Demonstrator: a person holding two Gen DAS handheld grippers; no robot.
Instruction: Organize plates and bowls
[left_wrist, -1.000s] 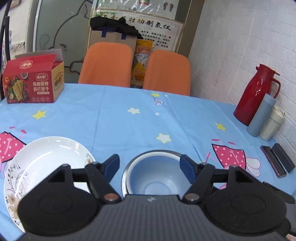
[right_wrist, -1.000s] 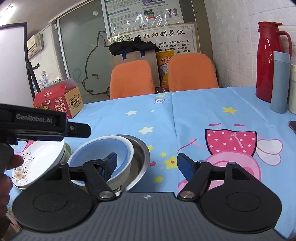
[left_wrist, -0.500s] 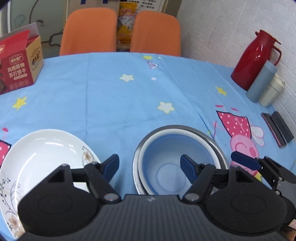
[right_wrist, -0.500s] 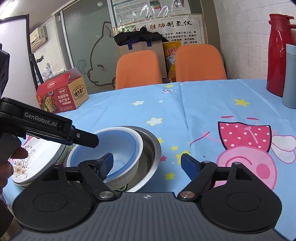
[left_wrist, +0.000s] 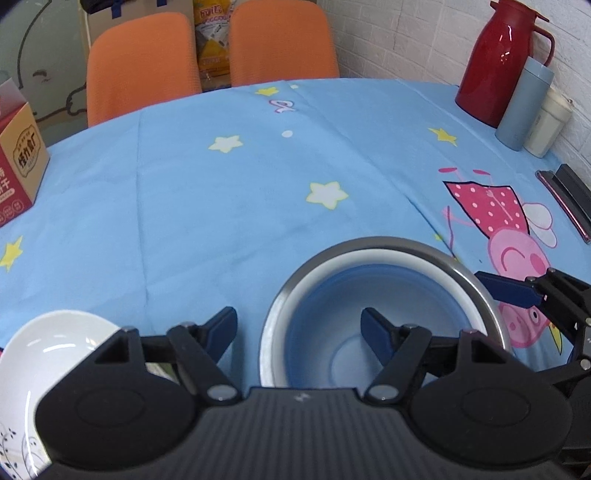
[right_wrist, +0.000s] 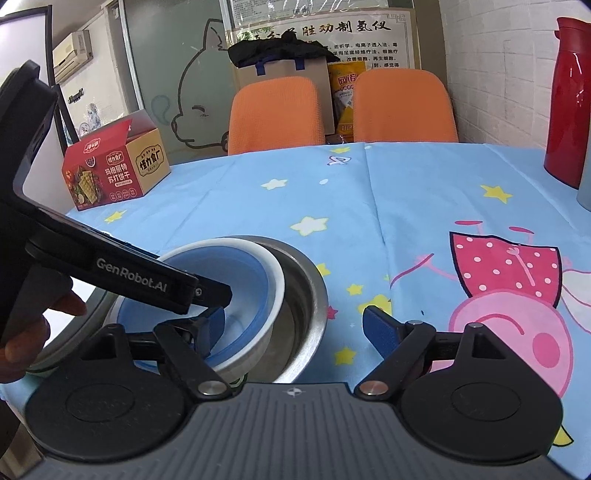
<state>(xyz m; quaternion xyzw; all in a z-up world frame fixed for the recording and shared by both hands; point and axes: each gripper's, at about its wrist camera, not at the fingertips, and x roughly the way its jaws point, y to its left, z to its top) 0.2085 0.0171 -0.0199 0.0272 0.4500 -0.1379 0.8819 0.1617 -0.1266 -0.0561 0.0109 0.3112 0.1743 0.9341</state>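
Left wrist view: the left gripper (left_wrist: 299, 325) hangs jaws apart over the near rim of the blue-lined white bowl (left_wrist: 369, 332), nested in the round steel bowl (left_wrist: 476, 273), white floral plate (left_wrist: 48, 347) beside it. Right wrist view: the right gripper (right_wrist: 293, 326), jaws wide with nothing clamped, straddles both bowls' right-hand rims on the blue cartoon tablecloth (right_wrist: 406, 206).

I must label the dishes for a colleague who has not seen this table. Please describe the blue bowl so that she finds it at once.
On the blue cartoon tablecloth, find the steel bowl near the pink pig print. The blue bowl sits tilted inside it. Unlike the flowered white plate beside it, it is deep, blue inside, white outside.
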